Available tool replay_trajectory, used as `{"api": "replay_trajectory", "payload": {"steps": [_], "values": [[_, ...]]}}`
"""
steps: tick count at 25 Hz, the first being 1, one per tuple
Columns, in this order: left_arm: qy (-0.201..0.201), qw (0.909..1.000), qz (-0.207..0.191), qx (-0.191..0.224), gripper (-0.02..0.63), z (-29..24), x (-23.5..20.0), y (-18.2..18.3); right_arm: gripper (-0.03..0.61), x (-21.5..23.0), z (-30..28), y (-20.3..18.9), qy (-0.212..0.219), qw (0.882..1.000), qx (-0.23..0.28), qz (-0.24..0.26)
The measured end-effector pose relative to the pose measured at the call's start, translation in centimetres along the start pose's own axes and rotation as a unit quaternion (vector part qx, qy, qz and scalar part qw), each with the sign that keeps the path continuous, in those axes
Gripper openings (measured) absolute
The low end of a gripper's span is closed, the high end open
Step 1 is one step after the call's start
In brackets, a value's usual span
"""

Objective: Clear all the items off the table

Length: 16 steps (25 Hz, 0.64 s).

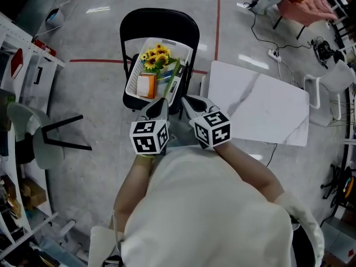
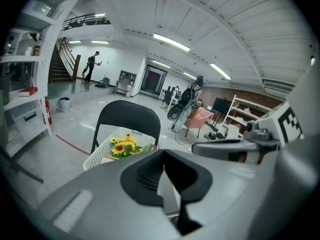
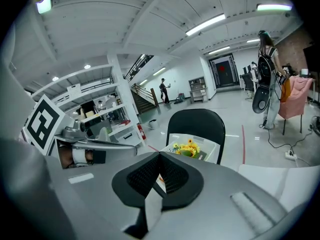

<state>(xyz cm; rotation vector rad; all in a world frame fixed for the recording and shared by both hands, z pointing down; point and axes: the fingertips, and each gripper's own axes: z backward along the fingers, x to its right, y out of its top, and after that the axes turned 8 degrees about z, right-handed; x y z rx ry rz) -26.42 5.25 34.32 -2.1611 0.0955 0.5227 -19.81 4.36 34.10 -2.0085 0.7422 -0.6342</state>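
Note:
A white basket (image 1: 135,71) sits on the seat of a black folding chair (image 1: 160,22). It holds yellow sunflowers (image 1: 156,56), an orange box (image 1: 146,85) and other items. My left gripper (image 1: 160,103) and right gripper (image 1: 189,101) hover side by side just in front of the chair, both shut with nothing between the jaws. The left gripper view looks past the shut left gripper (image 2: 163,156) to the basket (image 2: 101,155) with sunflowers (image 2: 123,146). In the right gripper view the shut right gripper (image 3: 160,158) points at the basket (image 3: 212,147). The white marble table (image 1: 259,104) stands bare to the right.
A second white chair (image 1: 331,82) stands beyond the table's right side. Cables and a power strip (image 1: 273,53) lie on the floor behind. White shelving (image 1: 22,54) runs along the left. A red tape line (image 1: 94,60) crosses the floor. A person (image 2: 92,65) stands far off.

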Motion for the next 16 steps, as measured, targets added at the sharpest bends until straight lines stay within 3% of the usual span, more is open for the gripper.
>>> {"api": "replay_trajectory", "payload": {"steps": [16], "values": [[0.001,1.0000,-0.003,0.007,0.009,0.27,-0.70,0.59,-0.003,-0.25,-0.61,0.65,-0.004,1.000,0.009,0.007]]}}
